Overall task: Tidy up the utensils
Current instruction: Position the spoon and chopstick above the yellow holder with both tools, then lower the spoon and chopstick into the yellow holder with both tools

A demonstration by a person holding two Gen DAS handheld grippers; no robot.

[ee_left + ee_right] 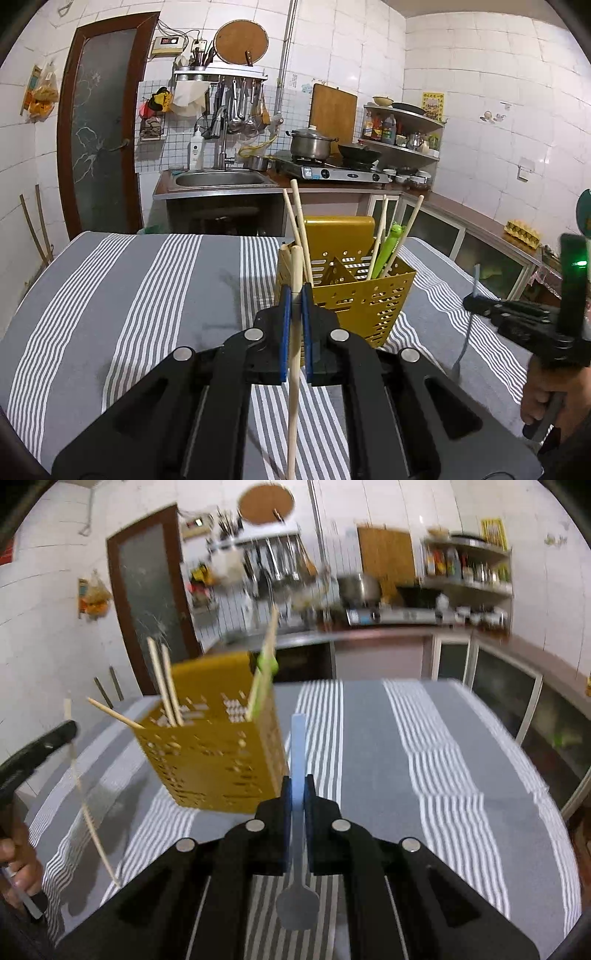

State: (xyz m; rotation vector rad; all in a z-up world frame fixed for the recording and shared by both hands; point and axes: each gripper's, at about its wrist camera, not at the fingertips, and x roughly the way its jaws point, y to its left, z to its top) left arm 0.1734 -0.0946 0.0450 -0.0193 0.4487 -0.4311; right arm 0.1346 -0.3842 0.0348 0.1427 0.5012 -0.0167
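A grey, white-striped cloth (110, 295) covers the table in a white-tiled kitchen, sink (218, 180) and stove (332, 171) at the far wall. The yellow utensil holder (354, 295) stands mid-table holding 4 chopsticks. The left gripper (295, 295) clenches 1 chopstick (294, 369) upright near the holder; the right gripper (297, 786), raised at the right, clamps a grey spoon (297, 904).

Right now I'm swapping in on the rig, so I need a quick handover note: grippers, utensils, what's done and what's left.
Left gripper: shut on a wooden chopstick.
Right gripper: shut on a pale spoon, bowl end toward the camera.
Yellow utensil holder: upright on the striped cloth, already holding several chopsticks and a green utensil.
Left: drop both held pieces into the holder.
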